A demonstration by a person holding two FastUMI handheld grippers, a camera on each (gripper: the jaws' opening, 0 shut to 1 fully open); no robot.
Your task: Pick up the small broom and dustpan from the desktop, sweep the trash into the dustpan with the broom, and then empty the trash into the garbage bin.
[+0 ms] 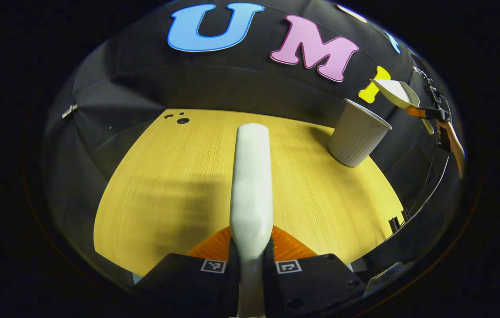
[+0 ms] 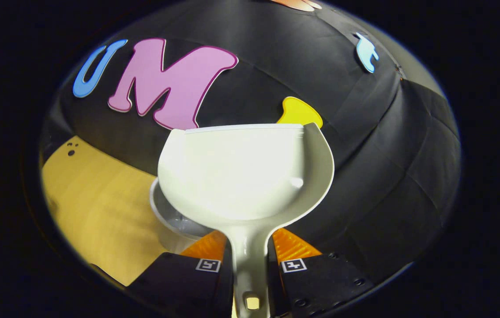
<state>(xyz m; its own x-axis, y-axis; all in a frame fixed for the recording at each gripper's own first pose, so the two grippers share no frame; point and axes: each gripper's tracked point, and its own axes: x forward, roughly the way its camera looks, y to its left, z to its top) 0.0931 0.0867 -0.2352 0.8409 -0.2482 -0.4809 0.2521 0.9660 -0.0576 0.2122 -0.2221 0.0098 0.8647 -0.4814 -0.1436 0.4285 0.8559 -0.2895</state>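
Note:
In the left gripper view my left gripper (image 1: 250,242) is shut on the small broom (image 1: 252,176). Its smooth white body runs forward above the yellow desktop (image 1: 161,185), and the bristles are hidden. The white ribbed garbage bin (image 1: 358,134) stands at the table's far right. Above it hangs the white dustpan (image 1: 394,92), held by the other gripper (image 1: 441,123). In the right gripper view my right gripper (image 2: 250,245) is shut on the dustpan's handle. The dustpan (image 2: 245,172) hovers over the bin's rim (image 2: 161,212), and its scoop looks bare inside.
Small dark holes (image 1: 182,120) mark the desktop's far left corner. Black cloth walls close in the table at the back and on both sides. The table's right edge (image 1: 391,190) lies just past the bin.

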